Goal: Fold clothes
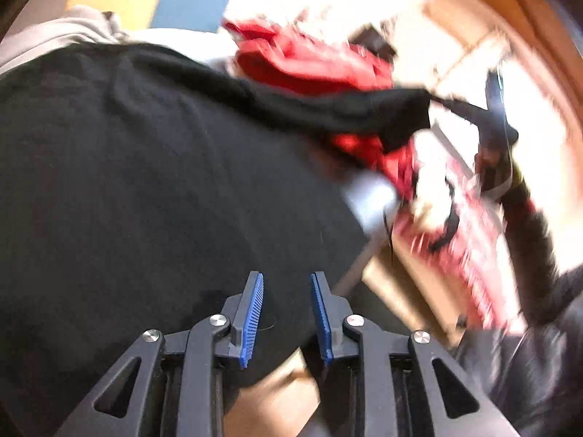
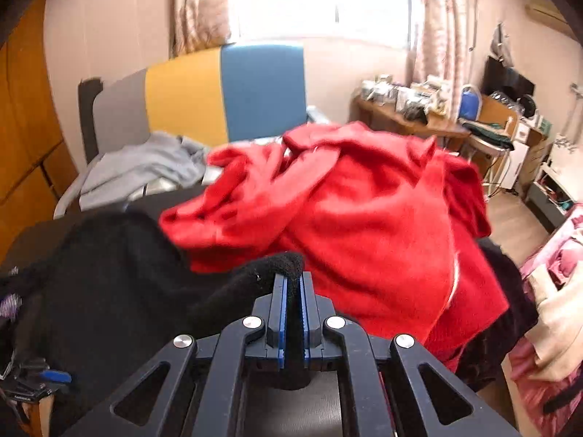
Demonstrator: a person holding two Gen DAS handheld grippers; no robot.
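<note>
A black garment (image 1: 153, 182) fills most of the left wrist view, with one corner stretched toward the right. My left gripper (image 1: 286, 284) hangs open just above it, holding nothing. In the right wrist view my right gripper (image 2: 293, 280) is shut on a fold of the same black garment (image 2: 109, 276), which bunches over the blue pads. A crumpled red garment (image 2: 346, 225) lies just beyond the right gripper; it also shows in the left wrist view (image 1: 302, 62), behind the black cloth. My right gripper appears in the left wrist view (image 1: 441, 103), gripping the stretched corner.
A grey garment (image 2: 138, 171) lies at the back left by a yellow and blue headboard (image 2: 226, 91). A pink patterned cloth (image 2: 554, 291) is at the right. A cluttered desk (image 2: 411, 116) and chair stand beyond, under a bright window.
</note>
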